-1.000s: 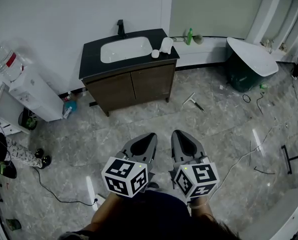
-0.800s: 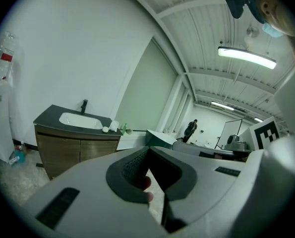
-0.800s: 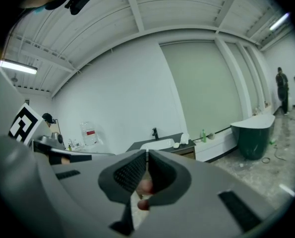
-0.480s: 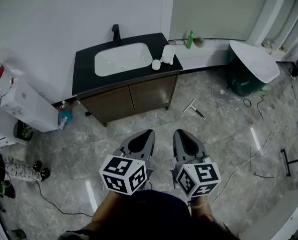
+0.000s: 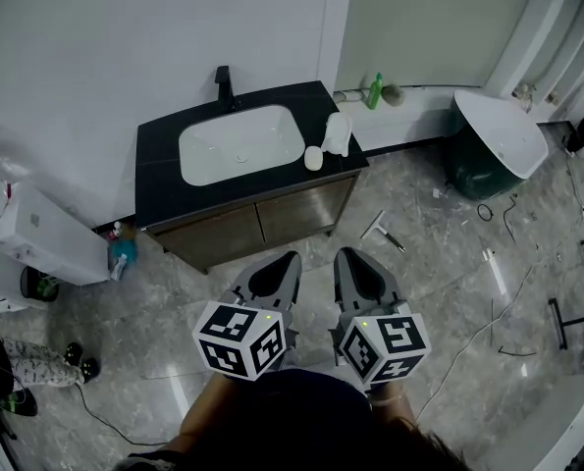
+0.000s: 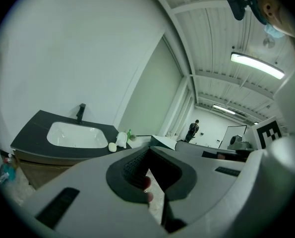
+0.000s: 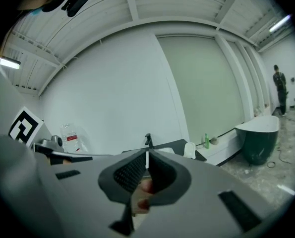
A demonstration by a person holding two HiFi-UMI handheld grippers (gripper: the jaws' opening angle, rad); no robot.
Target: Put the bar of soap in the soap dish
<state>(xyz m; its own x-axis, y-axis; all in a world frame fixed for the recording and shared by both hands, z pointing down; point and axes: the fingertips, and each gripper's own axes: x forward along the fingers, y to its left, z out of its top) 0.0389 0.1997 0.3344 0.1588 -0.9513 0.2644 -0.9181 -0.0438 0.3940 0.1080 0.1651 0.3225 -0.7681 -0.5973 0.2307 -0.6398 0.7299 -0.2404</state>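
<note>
Left gripper [image 5: 288, 260]: jaws together, nothing between; right gripper [image 5: 347, 256]: likewise closed, empty; both held above the marble floor, short of the vanity [image 5: 242, 219].

Bar of soap [image 5: 313, 158]: apparently the small white oval on the black countertop, right of the basin [image 5: 240, 143], just beside a taller white object [image 5: 338, 133], possibly the soap dish; uncertain.

Step, by judgement: approach; face the vanity's right end, open one gripper before reaching.

Around: faucet [image 5: 223, 81]; green bottle [image 5: 375, 91]; bathtub [image 5: 498, 135]; squeegee [image 5: 380, 224], right of the way.
</note>
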